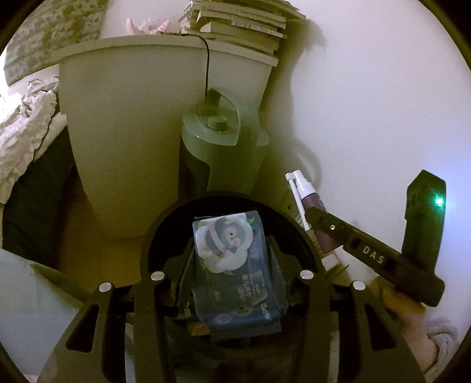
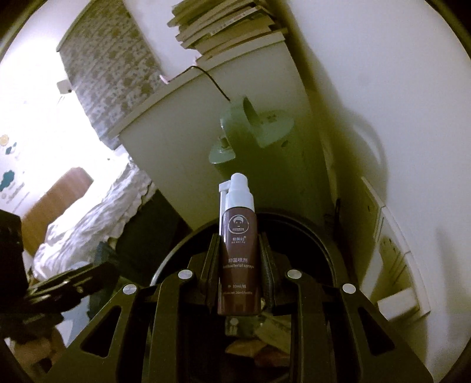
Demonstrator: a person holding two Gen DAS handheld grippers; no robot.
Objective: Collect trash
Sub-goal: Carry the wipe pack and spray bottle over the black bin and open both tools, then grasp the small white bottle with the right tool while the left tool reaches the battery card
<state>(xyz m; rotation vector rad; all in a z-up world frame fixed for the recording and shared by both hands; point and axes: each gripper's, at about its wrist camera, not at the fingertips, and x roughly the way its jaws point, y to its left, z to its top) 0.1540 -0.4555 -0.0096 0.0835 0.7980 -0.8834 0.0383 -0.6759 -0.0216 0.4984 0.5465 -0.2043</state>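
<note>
My left gripper is shut on a dark blue wet-wipes pack with a white bird picture, held over a round black bin. My right gripper is shut on a brown spray bottle with a white pump top, held upright over the same bin's rim. In the left wrist view the right gripper shows at the right with the spray bottle in it. Some paper scraps lie deep in the bin.
A white bedside cabinet stands behind the bin, with a stack of books on top and a black cable hanging down. A green lidded canister stands beside it. A bed with ruffled bedding is at the left. White wall at the right.
</note>
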